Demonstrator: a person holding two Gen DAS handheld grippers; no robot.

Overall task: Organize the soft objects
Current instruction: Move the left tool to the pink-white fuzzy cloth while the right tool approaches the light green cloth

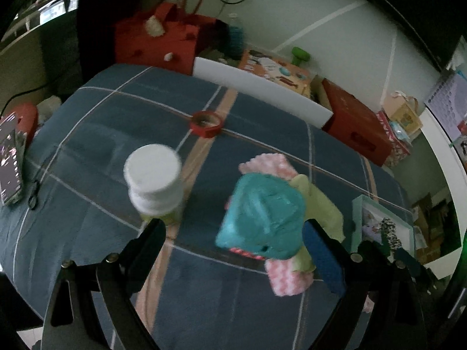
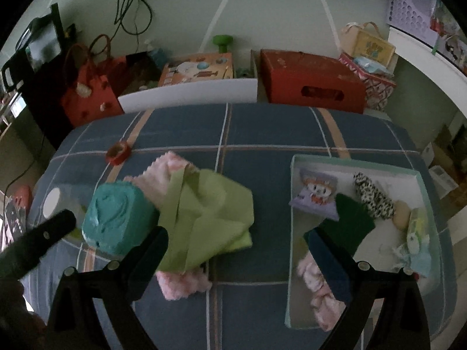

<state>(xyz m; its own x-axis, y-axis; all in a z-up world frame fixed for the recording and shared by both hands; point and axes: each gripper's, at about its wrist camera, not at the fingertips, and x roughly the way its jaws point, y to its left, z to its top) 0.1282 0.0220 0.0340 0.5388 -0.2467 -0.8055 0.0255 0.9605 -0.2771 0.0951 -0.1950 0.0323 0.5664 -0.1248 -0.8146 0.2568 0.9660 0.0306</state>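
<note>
A teal soft block (image 1: pixel 261 217) (image 2: pixel 116 218) lies on the blue plaid bed, on top of a green cloth (image 2: pixel 204 218) (image 1: pixel 324 210) and a pink fuzzy cloth (image 2: pixel 163 175) (image 1: pixel 287 280). My left gripper (image 1: pixel 233 242) is open, just in front of the teal block, empty. My right gripper (image 2: pixel 236 248) is open and empty, between the cloth pile and a mint tray (image 2: pixel 292 204) (image 1: pixel 357 204). The tray holds several soft items: a purple cartoon pouch (image 2: pixel 316 195), a leopard-print piece (image 2: pixel 373 195), a dark green cloth (image 2: pixel 347 227) and a pink item (image 2: pixel 318 288).
A white-capped bottle (image 1: pixel 154 178) stands left of the teal block. A red tape roll (image 1: pixel 205 122) (image 2: pixel 118 151) lies further back. Red bag (image 1: pixel 157 40), white board (image 2: pixel 189 94) and red box (image 2: pixel 312 78) line the bed's far edge. A phone (image 1: pixel 10 160) lies at left.
</note>
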